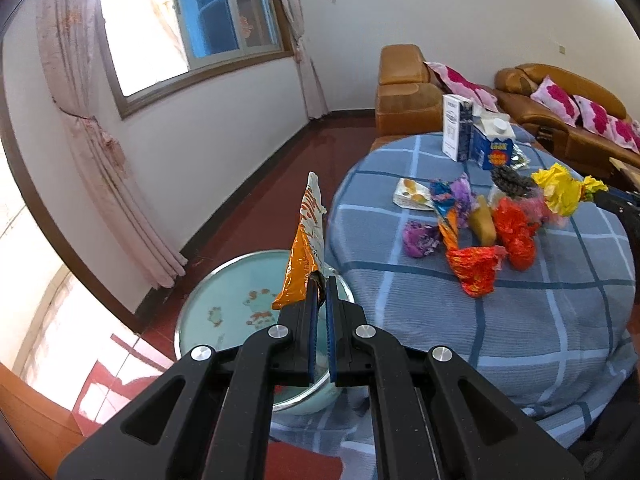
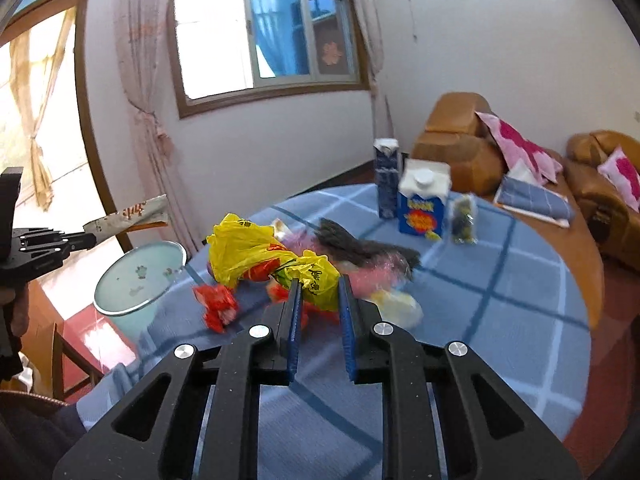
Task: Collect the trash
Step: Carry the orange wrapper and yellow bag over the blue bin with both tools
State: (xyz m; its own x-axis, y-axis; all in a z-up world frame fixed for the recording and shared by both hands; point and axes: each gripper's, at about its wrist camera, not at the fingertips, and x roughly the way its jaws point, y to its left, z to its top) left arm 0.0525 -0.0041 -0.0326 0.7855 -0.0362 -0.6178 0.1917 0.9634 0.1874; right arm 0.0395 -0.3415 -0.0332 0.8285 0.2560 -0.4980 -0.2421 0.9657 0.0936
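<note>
The left tongs (image 1: 321,286) pinch an orange-and-white snack wrapper (image 1: 306,248) above the pale green bin (image 1: 224,304) beside the bench (image 1: 520,320). The right tongs (image 2: 319,294) clamp a crumpled yellow plastic bag (image 2: 256,252), lifted over the remaining wrappers

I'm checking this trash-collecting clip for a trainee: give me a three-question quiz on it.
1. True or false: the left gripper is shut on an orange snack wrapper.
2. What does the right gripper grip? A) milk carton B) yellow plastic bag C) nothing
3. What stands on the floor beside the table, under the left gripper?

Key: 1 true. 2 B, the yellow plastic bag. 3 the pale green bin.
</note>
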